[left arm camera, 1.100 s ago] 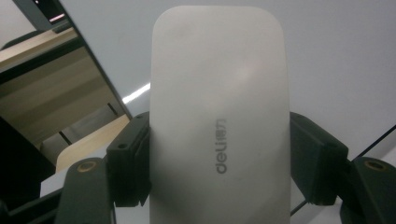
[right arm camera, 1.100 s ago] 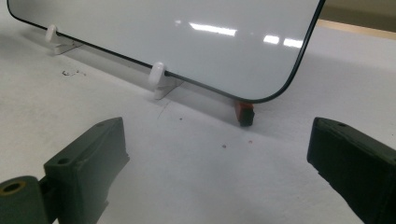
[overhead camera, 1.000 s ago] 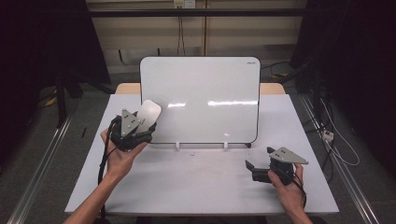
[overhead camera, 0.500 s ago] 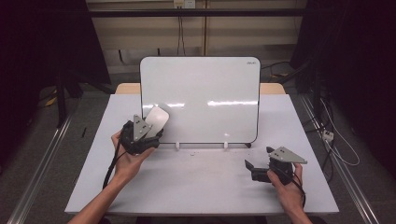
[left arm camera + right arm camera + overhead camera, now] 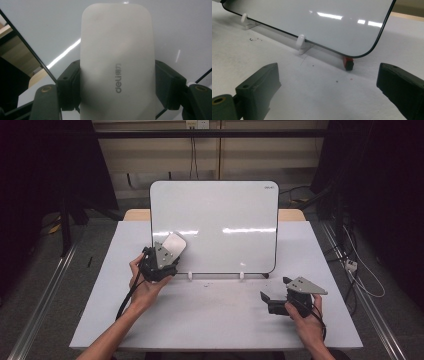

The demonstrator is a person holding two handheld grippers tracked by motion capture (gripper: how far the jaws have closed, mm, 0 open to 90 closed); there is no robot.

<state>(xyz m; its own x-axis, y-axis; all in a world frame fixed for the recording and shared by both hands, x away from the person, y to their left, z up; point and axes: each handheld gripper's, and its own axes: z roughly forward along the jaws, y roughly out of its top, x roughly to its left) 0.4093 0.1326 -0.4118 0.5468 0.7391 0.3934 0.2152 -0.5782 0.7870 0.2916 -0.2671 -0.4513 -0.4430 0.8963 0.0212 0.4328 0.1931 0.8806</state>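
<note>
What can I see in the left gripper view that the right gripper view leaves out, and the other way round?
The left gripper view gives a close look at a white eraser clamped between the left tongs, with a grey brand mark on it. The right gripper view gives the open right tongs over the table, two white clips under the board, and a small red and black thing behind its corner. Both show the whiteboard.

The white eraser bears the grey brand mark "deli" beside small characters too blurred to read.
</note>
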